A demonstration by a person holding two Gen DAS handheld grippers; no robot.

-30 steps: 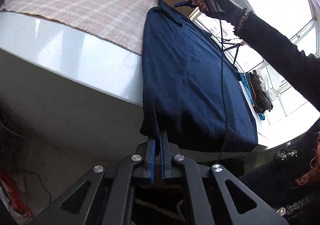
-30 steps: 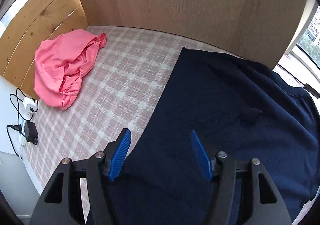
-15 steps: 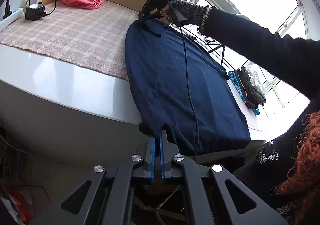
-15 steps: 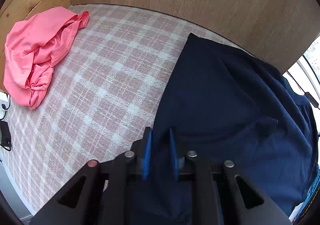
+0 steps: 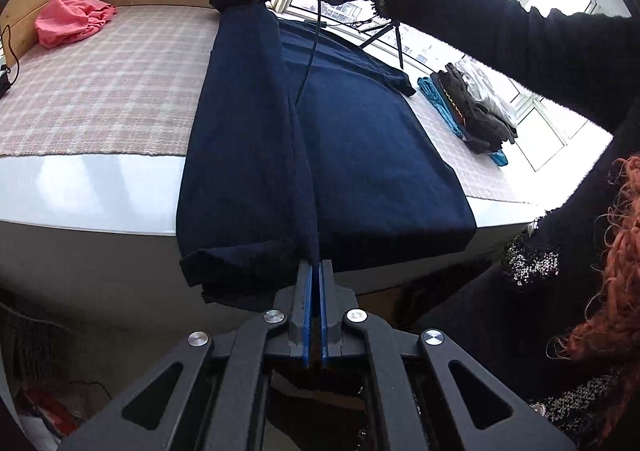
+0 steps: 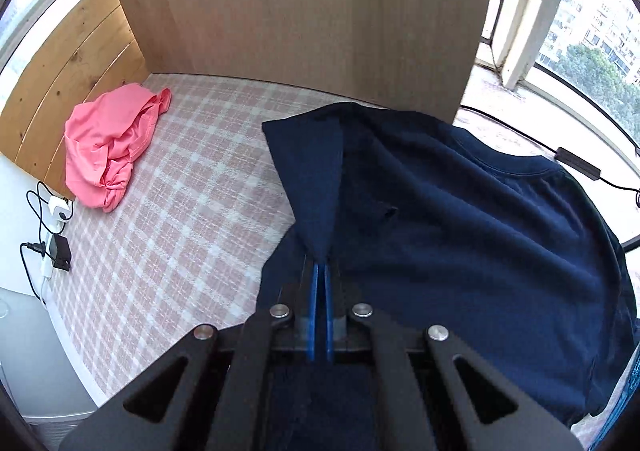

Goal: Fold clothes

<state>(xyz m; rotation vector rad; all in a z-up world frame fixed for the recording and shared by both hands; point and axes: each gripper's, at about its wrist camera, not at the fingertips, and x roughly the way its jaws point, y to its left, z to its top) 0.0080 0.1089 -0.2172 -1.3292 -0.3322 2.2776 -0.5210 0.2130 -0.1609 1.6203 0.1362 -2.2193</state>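
Mid-fold: my left gripper (image 5: 314, 271) and right gripper (image 6: 320, 271) both pinch the navy shirt's (image 5: 360, 139) lifted side; pink garment (image 6: 108, 147) at ten o'clock lies crumpled.

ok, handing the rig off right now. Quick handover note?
Left gripper: jaws shut on the navy T-shirt at its hem, off the table's near edge.
Right gripper: jaws shut on the same shirt's left side at the shoulder end, lifted off the checked cloth.
Done: left long edge raised along its length, partway over the body.
Left: lay that edge down across the middle, fold the other side, then fold lengthwise.
Pink garment lies crumpled and unfolded at the far corner. Folded stack sits to the right.
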